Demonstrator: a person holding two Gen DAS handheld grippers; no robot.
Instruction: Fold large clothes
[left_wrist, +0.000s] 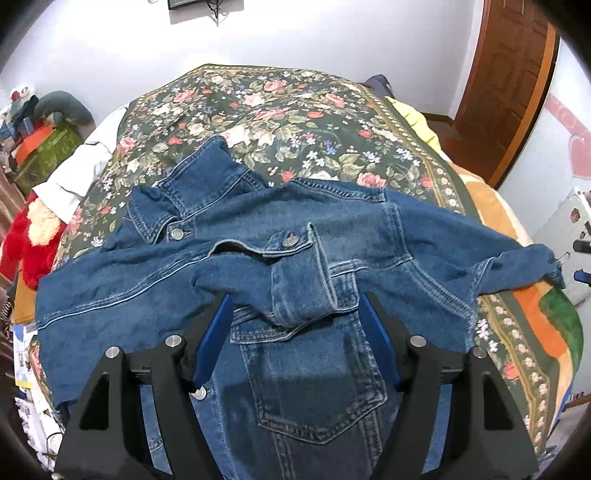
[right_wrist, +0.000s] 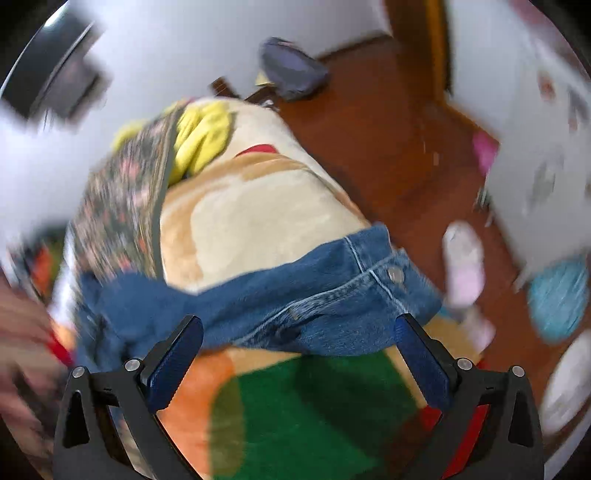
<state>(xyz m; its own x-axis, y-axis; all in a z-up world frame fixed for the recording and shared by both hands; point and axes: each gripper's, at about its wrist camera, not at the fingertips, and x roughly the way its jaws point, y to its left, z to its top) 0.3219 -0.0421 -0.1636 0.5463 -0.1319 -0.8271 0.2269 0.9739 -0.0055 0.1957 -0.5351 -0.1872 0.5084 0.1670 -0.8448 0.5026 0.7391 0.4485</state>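
The blue jean jacket (left_wrist: 280, 280) lies spread on the flowery bed (left_wrist: 280, 110) in the middle of the left picture, and with both the left tongs (left_wrist: 295, 321) and the right tongs (right_wrist: 299, 354) wide apart and holding nothing, the long sleeve (right_wrist: 332, 295) hanging over the bed's edge may slide down and undo the fold.

Both claws (left_wrist: 295, 314) (right_wrist: 299, 332) gape (angled downward).

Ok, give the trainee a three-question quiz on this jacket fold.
1. True or false: one sleeve of the denim jacket lies folded across its front.
2. The right gripper is: A) shut on a cuff, B) open, holding nothing.
3. What does the jacket lie on?

Key: 1 true. 2 B. 3 The floral bedspread; the other sleeve's cuff reaches past its edge.
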